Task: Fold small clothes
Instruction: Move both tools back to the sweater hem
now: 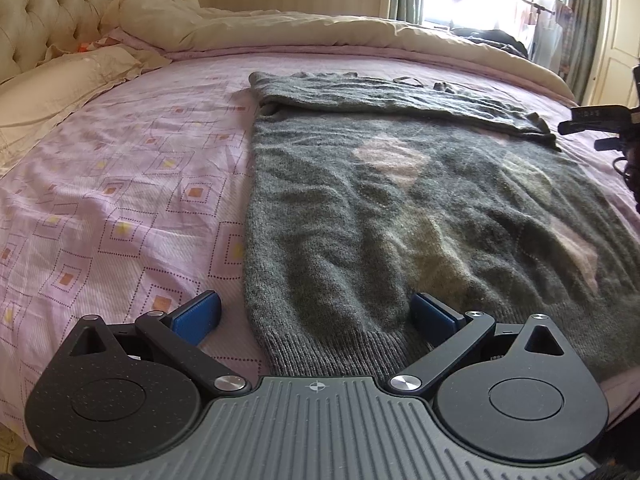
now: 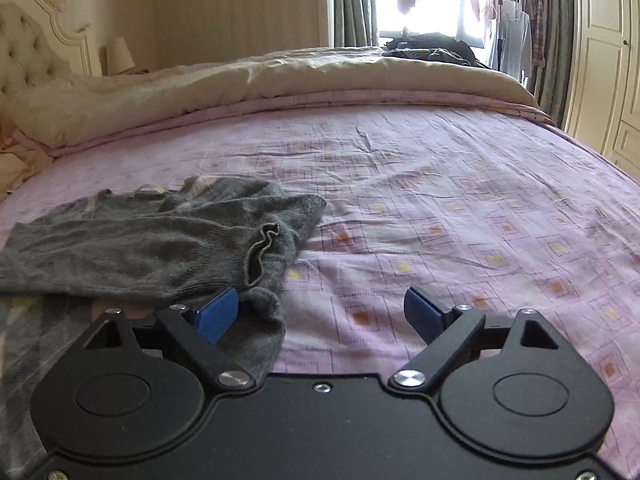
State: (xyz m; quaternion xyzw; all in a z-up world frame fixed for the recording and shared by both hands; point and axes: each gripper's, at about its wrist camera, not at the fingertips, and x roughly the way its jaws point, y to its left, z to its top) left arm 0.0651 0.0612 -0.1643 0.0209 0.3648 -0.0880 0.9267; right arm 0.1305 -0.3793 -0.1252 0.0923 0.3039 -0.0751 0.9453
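A grey knitted sweater [image 1: 400, 220] with pale diamond patches lies flat on the pink sheet [image 1: 120, 200]. One sleeve [image 1: 380, 100] is folded across its top. My left gripper [image 1: 316, 316] stands open low over the ribbed hem near the sweater's left corner; the hem lies between the fingers and the pads do not press on it. In the right wrist view the folded sleeve [image 2: 140, 248] ends in a ruffled cuff [image 2: 260, 256]. My right gripper [image 2: 320, 312] is open just in front of that cuff. Its left pad [image 2: 216, 314] rests against loose grey fabric, and nothing is gripped.
A rolled beige duvet [image 2: 280, 80] runs along the bed's far side, with pillows [image 1: 60, 92] and a tufted headboard [image 1: 40, 12] at the left. Dark clothes [image 2: 432, 50] are piled by the window. A drying rack [image 2: 516, 24] and a cream wardrobe [image 2: 604, 60] stand at the right.
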